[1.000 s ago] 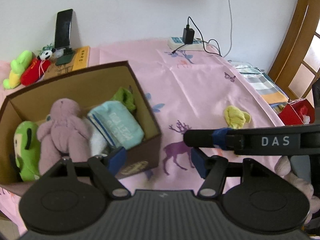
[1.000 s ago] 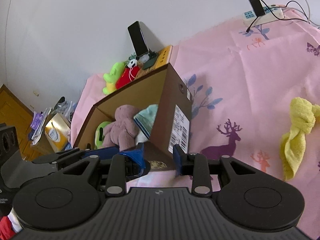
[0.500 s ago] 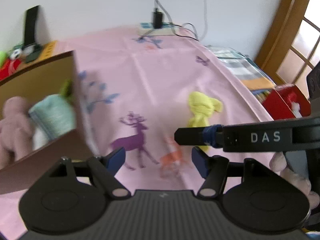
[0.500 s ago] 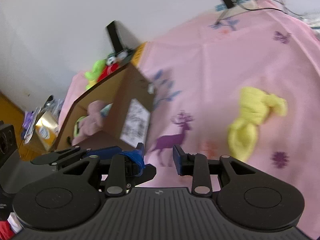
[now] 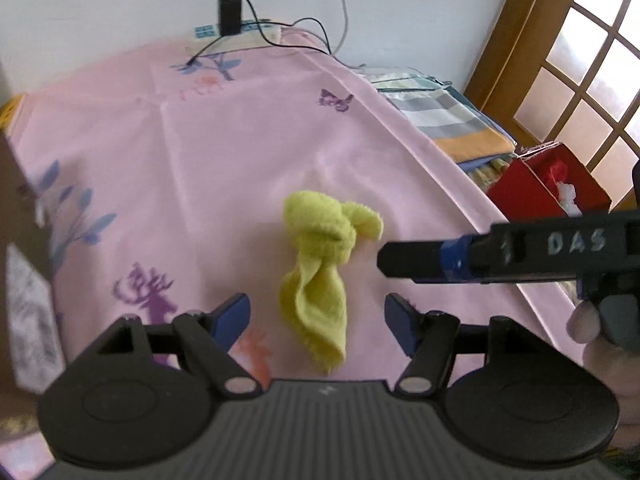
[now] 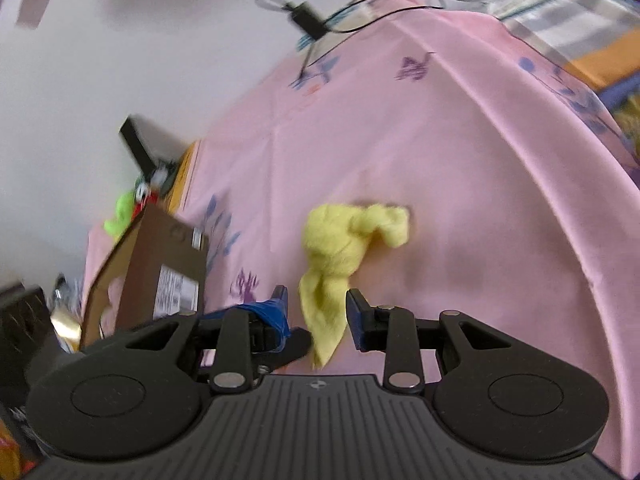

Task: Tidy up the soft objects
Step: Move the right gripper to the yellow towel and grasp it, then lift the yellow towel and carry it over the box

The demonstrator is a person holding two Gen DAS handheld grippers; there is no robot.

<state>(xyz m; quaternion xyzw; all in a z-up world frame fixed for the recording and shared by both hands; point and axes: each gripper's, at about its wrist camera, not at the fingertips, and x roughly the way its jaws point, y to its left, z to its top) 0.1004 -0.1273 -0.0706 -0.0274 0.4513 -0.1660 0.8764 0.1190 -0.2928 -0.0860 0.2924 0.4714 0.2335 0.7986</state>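
My left gripper (image 5: 317, 314) and right gripper (image 6: 316, 306) both hang released over the yellow towel (image 5: 320, 264).
The towel lies knotted on the pink cloth (image 5: 240, 140), touching no pad.

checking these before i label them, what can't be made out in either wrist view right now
- Cardboard box contents: right wrist view, hidden by the box's own wall and blur; only a pink patch shows.
- Same box in the left wrist view: cut off by the left edge.
- Box label text: blurred.
- Toys by the wall: too small and smeared.
- Yellow towel lower tip: left wrist view, hidden behind the left gripper.
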